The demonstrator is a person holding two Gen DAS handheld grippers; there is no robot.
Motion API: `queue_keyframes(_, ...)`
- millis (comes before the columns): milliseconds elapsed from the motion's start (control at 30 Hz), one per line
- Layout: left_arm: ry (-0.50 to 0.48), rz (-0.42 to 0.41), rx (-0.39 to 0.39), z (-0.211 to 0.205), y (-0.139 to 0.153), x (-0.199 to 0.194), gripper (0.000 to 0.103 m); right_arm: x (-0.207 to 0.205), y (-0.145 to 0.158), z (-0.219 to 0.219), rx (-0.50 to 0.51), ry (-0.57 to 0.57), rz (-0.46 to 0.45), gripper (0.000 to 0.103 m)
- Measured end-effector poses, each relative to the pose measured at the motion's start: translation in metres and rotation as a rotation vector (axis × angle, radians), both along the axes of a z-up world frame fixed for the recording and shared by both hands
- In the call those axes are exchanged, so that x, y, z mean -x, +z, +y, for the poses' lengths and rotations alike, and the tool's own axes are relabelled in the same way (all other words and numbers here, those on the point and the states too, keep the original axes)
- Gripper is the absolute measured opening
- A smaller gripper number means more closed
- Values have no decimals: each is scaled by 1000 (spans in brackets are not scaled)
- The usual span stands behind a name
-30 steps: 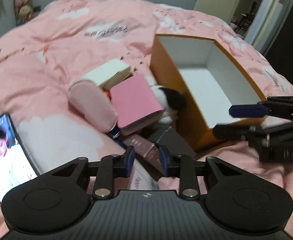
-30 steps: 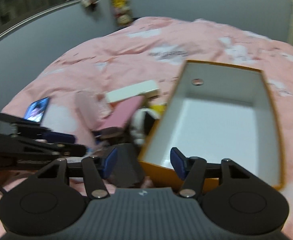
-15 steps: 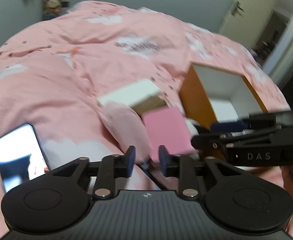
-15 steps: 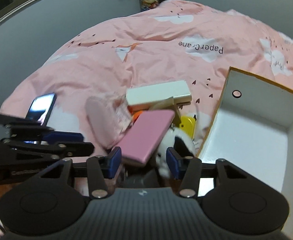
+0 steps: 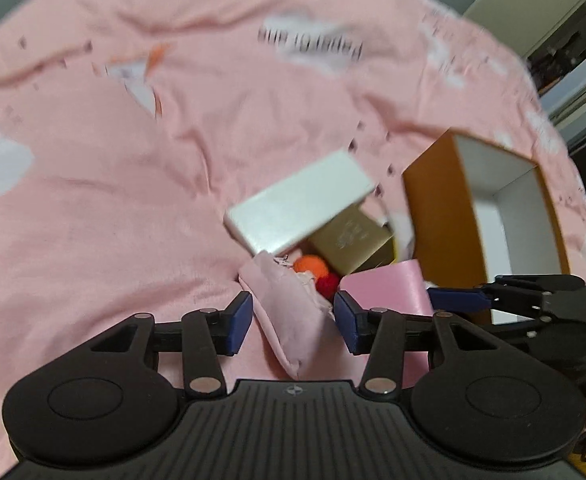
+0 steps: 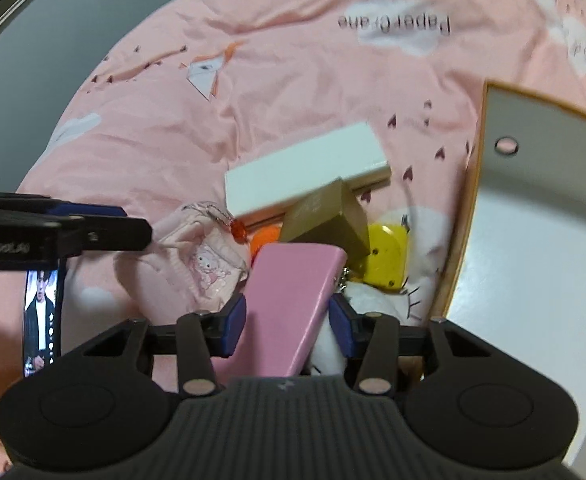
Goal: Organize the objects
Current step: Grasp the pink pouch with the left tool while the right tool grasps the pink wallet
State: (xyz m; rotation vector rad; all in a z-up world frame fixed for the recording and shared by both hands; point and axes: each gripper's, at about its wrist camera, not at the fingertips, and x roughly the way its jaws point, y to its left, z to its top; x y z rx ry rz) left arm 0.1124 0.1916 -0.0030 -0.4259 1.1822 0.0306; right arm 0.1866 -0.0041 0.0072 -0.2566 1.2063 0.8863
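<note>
On the pink bed cover (image 6: pixel 293 80) lies a heap of things just beside the orange box (image 5: pixel 433 216), whose open white inside faces the cameras. The right gripper (image 6: pixel 287 324) has its jaws apart around the pink book (image 6: pixel 293 304); whether the pads touch it cannot be told. The left gripper (image 5: pixel 293 322) is open around the end of the pink pouch (image 5: pixel 289 316). A white box (image 6: pixel 305 172) leans on top of a gold box (image 6: pixel 325 216). A lit phone (image 6: pixel 43 316) lies left of the heap.
</note>
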Motion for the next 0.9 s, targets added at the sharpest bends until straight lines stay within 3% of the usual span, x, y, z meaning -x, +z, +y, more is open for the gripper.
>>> queue_keyframes(167, -32, 115, 55, 6, -21, -22, 56, -5, -3, 0, -25, -1, 33, 46)
queue_keyframes(233, -54, 148, 35, 4, -25, -29, 56, -4, -1, -2, -46, 3, 46, 40)
queue_keyframes(467, -110, 235, -6, -2, -29, -39, 49, -13, -6, -7, -157, -61, 152, 44)
queue_keyframes(633, -154, 245, -87, -12, -26, -37, 41, -13, -20, -9, -155, -114, 183, 41)
queue_keyframes(700, -161, 233, -100, -12, -23, -35, 34, -12, -17, -14, -163, -127, 165, 17)
queue_keyframes(900, -137, 151, -98, -12, -3, -22, 28, -7, -3, -28, -244, -123, 178, 13)
